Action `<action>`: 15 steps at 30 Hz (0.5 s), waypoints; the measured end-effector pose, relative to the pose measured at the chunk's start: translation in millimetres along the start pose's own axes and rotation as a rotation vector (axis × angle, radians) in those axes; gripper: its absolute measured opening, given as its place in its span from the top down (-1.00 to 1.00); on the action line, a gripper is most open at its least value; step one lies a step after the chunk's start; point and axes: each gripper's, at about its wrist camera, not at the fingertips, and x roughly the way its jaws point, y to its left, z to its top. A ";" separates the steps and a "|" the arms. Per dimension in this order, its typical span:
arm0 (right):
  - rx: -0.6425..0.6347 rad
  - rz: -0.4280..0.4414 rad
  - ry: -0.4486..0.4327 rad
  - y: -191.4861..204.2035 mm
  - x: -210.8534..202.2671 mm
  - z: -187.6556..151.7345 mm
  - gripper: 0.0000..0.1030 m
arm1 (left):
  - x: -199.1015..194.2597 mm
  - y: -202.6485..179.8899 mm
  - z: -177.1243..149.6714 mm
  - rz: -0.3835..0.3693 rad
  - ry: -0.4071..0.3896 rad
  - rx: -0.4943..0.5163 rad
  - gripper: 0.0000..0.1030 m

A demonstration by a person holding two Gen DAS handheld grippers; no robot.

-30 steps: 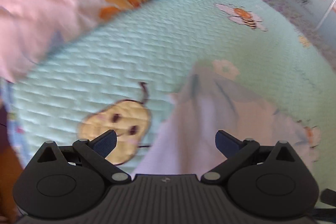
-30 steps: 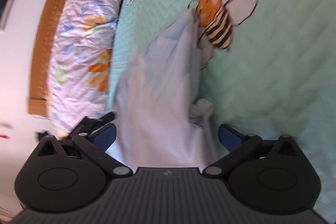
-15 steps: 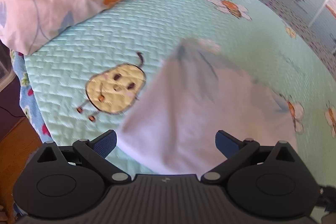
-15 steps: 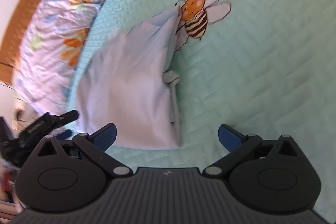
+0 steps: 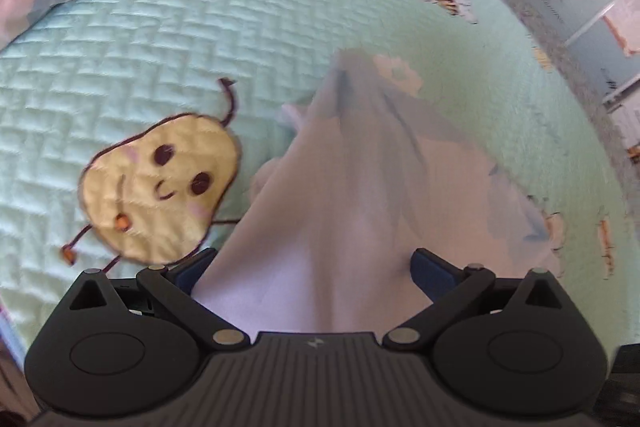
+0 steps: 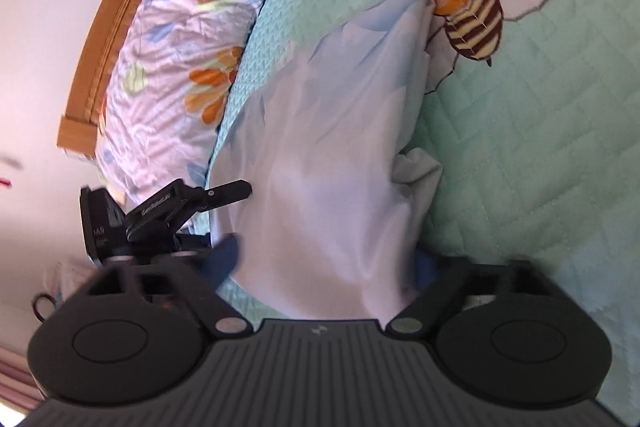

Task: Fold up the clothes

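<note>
Lilac-white, one garment (image 5: 344, 211) lay on the mint quilt (image 5: 168, 39). Left gripper (image 5: 314, 269) gaped, unclenched; right gripper (image 6: 326, 259) was closing around cloth. Only the right view showed the headboard (image 6: 108, 27).

A bedroom in a home — a bed spread with a mint quilted coverlet (image 5: 248, 27) stitched with a cartoon bee (image 6: 476, 13) and a smiling pear (image 5: 160, 187), a floral pillow (image 6: 180, 39) against a wooden headboard (image 6: 116, 11).
</note>
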 end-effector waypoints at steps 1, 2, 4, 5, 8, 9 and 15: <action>0.034 0.002 0.010 -6.2 3.3 1.4 0.27 | 0.3 -1.5 2.2 -0.018 0.000 0.002 -0.92; 0.048 -0.020 0.015 -10.4 7.2 0.7 0.68 | 0.1 -6.5 2.4 -0.017 0.004 0.017 -0.81; 0.061 0.002 0.003 -15.4 7.0 -3.3 0.69 | -2.2 -10.6 2.9 -0.024 0.004 0.021 0.03; 0.074 0.021 -0.001 -17.0 4.5 -5.3 0.71 | -4.0 -10.4 3.1 -0.031 0.002 0.015 0.27; 0.117 0.066 -0.018 -18.2 -2.9 -10.3 0.74 | -13.3 -9.8 3.6 -0.078 -0.001 -0.018 0.53; 0.137 0.107 -0.016 -18.3 -5.7 -11.4 0.75 | -18.6 -9.5 3.5 -0.108 0.000 -0.036 0.56; 0.169 0.297 -0.035 6.0 -52.3 -16.9 0.78 | -66.6 -41.9 5.3 -0.292 0.008 -0.056 0.68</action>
